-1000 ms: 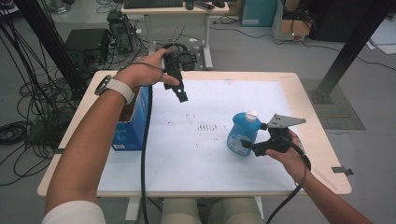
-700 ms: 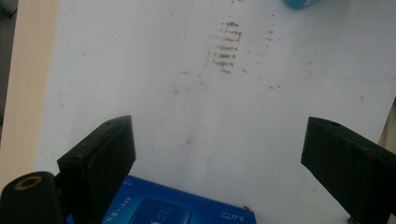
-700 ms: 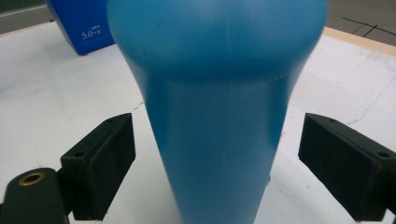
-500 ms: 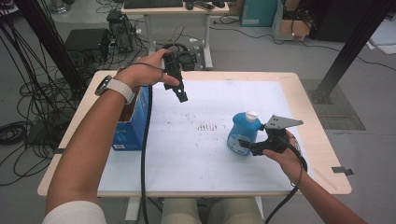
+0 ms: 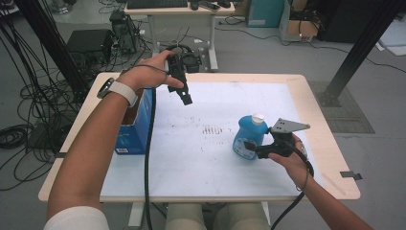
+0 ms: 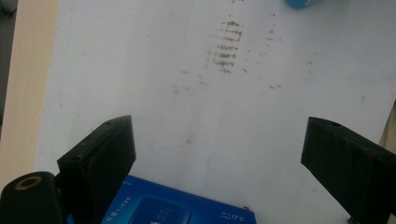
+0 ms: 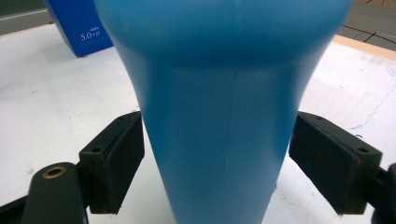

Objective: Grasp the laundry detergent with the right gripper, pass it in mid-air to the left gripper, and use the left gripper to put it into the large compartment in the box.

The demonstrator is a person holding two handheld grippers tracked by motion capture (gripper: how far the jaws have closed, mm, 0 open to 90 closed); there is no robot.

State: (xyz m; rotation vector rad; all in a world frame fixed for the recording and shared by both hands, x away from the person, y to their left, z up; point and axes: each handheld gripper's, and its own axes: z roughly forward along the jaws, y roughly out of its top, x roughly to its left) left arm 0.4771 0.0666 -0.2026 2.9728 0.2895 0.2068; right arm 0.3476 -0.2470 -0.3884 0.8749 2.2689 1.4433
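The bottle (image 5: 250, 136) stands upright right of the table's (image 5: 191, 172) middle, bracketed by the right gripper (image 5: 249, 146), whose jaws have just been closing (contact looks imminent). Lifting remains undone. The left gripper (image 5: 186, 98) is held wide, empty.

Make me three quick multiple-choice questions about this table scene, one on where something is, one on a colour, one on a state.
1. Where is the blue box?
A. table's left side
B. table's right side
C. on the floor

2. What colour is the bottle cap?
A. red
B. white
C. black

3. How does the left gripper stand?
A. shut on the bottle
B. shut on the box
C. open, holding nothing

Key: 1 A, it stands under the left forearm; 2 B, the high view shows a white cap; 3 C, its jaws stand wide over bare table.
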